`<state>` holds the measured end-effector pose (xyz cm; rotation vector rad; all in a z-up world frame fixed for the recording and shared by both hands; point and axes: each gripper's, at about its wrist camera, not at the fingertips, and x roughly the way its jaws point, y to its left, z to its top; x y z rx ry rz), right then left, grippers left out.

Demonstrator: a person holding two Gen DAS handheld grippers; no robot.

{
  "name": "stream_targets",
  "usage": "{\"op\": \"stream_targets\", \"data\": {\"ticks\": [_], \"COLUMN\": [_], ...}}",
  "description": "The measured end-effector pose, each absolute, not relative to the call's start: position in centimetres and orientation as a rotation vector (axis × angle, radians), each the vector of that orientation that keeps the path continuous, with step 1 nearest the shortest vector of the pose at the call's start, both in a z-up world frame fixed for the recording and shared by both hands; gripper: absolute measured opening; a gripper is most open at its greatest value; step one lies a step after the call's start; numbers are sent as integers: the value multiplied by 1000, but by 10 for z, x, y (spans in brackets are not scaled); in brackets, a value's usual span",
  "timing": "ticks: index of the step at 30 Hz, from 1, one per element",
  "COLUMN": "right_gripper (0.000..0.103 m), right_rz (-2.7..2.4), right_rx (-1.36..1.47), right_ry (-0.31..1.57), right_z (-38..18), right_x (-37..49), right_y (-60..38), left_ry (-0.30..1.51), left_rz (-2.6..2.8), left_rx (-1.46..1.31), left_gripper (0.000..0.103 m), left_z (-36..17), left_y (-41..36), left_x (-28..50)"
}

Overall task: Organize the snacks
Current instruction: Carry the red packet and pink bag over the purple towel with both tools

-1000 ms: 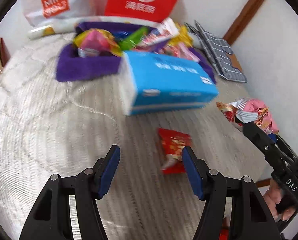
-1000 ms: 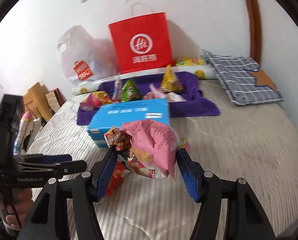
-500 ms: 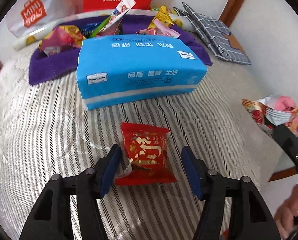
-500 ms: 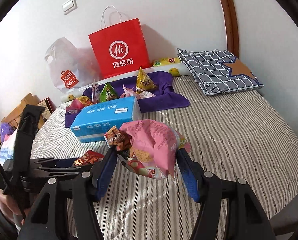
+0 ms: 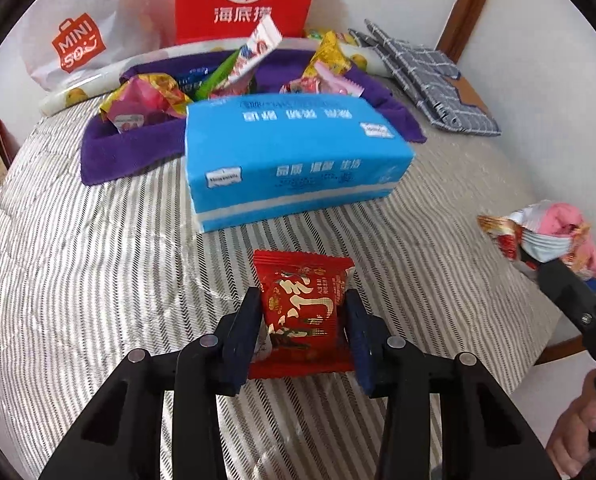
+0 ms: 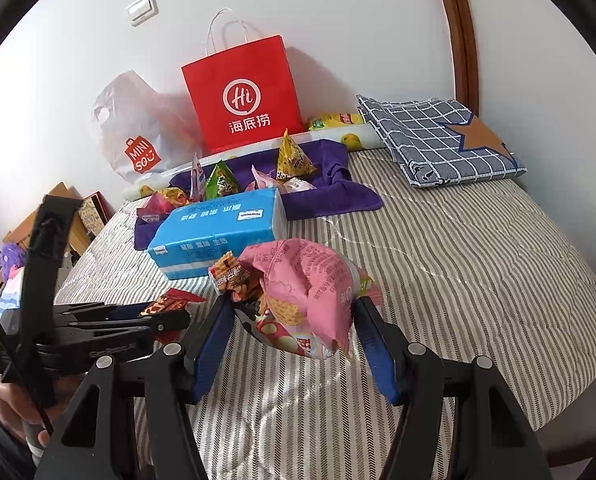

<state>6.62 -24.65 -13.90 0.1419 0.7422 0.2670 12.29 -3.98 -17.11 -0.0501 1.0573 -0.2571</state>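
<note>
Left gripper [image 5: 302,322] fingers newly closed around glossy red snack packet [image 5: 301,304].

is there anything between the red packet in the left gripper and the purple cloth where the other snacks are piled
Yes. The blue tissue pack lies on the bed straight between the red packet, which the left gripper has just been closing on, and the purple cloth behind it. The packet would probably have to go over or around it.

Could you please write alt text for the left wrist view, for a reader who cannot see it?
The left gripper, jaws just closing, clasps a red snack packet on a striped bedcover. Behind lie a blue tissue pack and a purple cloth heaped with snacks.
</note>
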Motion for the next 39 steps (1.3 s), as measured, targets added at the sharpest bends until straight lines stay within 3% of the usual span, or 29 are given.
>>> {"op": "stream_targets", "data": {"ticks": [39], "right_gripper": [60], "right_rz": [274], "right_rx": [111], "right_ry": [690], "right_z": [-81], "right_x": [94], "right_y": [-187], "left_ry": [875], "left_rz": [-332], "left_rx": [-138], "left_gripper": [41], "left_z": [-82], "left_y": [18], "left_x": [119]}}
